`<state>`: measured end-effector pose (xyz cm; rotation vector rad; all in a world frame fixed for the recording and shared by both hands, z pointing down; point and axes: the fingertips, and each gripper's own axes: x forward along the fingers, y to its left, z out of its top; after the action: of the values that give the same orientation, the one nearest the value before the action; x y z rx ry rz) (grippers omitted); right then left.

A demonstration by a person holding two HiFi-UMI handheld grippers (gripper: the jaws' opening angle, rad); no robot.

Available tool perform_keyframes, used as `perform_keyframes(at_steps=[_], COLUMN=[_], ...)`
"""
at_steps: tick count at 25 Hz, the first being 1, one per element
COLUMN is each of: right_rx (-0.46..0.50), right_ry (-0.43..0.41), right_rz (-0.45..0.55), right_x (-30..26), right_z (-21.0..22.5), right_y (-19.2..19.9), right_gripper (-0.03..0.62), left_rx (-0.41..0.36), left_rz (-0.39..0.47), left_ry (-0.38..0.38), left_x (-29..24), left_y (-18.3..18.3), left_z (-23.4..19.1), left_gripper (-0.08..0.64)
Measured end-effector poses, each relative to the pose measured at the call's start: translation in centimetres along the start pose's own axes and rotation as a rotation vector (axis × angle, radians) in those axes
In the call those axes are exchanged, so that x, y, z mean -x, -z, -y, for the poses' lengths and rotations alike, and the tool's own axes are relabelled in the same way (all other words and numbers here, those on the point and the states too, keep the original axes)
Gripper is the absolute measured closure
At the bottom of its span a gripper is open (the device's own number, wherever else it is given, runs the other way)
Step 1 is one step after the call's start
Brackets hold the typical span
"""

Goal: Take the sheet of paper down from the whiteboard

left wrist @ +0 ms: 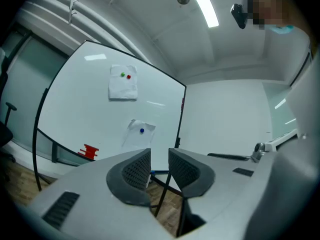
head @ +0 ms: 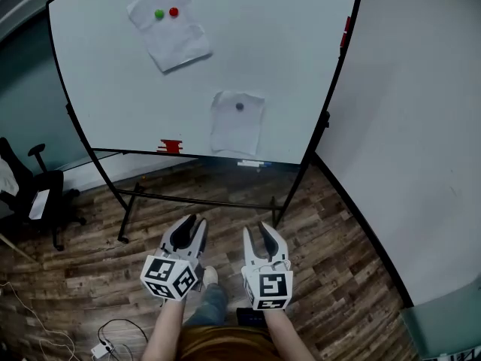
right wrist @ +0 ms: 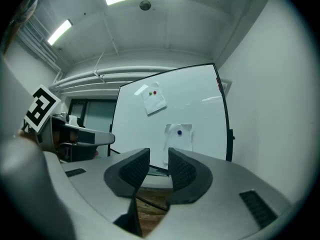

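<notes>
A whiteboard (head: 285, 51) on a stand faces me with two crumpled white sheets on it. The upper sheet (head: 179, 40) is pinned by a green magnet (head: 159, 13) and a red magnet (head: 173, 11). The lower sheet (head: 237, 130) hangs under one dark blue magnet (head: 240, 106). My left gripper (head: 197, 222) and right gripper (head: 254, 229) are side by side low in the head view, well short of the board. Both point level at it. Each is open with nothing between its pads. The left gripper view shows the lower sheet (left wrist: 140, 136), and the right gripper view shows the same lower sheet (right wrist: 179, 139).
A red object (head: 170, 147) sits on the board's tray. The stand's black legs and crossbar (head: 195, 199) stretch over the wooden floor. A black office chair (head: 30, 190) is at the left, cables (head: 105, 341) lie at the lower left, and a white wall (head: 421, 126) runs along the right.
</notes>
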<state>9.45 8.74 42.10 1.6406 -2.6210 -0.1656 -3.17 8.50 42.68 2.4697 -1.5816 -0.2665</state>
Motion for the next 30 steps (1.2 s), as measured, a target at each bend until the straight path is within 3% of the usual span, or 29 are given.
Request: perform_keyframes(at_steps=[5, 17, 23, 30], right_rx=[0.014, 0.073, 0.096, 0.122], right_ry=[0.024, 0.121, 0.161, 0.193], right_rz=[-0.025, -0.056, -0.078, -0.09], right_x=[-8.8, -29.9, -35.5, -38.3], right_z=[3.2, 9.1, 10.3, 11.3], right_y=[0.4, -0.6, 0.0, 0.2], right_gripper=[0.472, 0.466, 0.465, 0.465], left_rx=[0.004, -0.007, 0.0, 0.013], left_rz=[0.017, -0.035, -0.068, -0.071], left_ry=[0.009, 0.06, 0.127, 0.152], left_x=[-7.8, -26.6, -31.5, -33.8], left_y=[-1.2, -4.4, -4.1, -3.8], left_z=[-5.0, -18.1, -20.2, -21.3], left_gripper=[0.451, 0.451, 0.451, 0.451])
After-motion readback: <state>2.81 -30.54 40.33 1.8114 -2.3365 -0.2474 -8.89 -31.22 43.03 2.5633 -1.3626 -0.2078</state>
